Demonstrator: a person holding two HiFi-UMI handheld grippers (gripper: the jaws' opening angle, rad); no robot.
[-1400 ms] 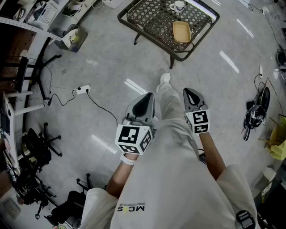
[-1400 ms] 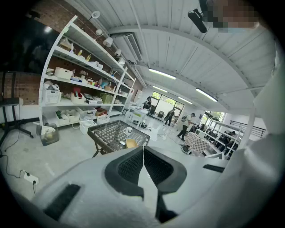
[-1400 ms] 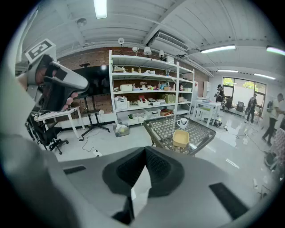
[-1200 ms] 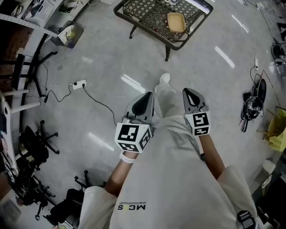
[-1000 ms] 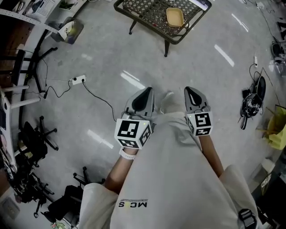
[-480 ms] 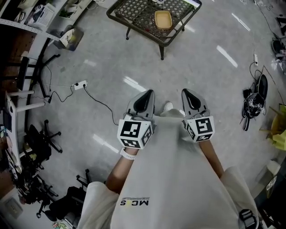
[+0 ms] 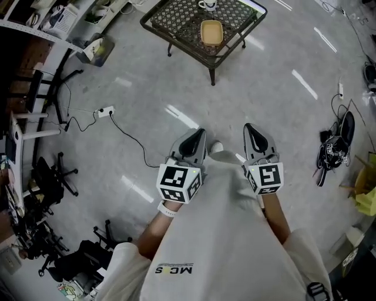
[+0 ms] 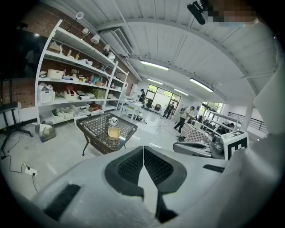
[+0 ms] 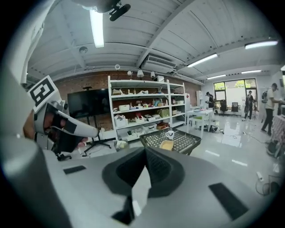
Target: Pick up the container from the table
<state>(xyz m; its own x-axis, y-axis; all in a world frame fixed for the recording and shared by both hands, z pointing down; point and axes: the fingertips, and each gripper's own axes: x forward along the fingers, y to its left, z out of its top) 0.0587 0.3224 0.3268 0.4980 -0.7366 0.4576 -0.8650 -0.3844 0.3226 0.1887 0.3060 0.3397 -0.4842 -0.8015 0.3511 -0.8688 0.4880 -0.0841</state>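
Left gripper (image 7: 198,133) and right gripper (image 7: 252,128) are held side by side in front of the person's waist, forearms bent, noses pointing forward. Each pair of dark, ribbed jaws is pressed together with nothing between them. Well ahead, across a glossy grey concrete floor (image 7: 264,76), stands the surface (image 7: 176,23), a dark metal lattice top on thin legs. On it lies the container (image 7: 211,32), a shallow tan rectangular tray with rounded corners. Just beyond the container sits a white mug (image 7: 207,4).
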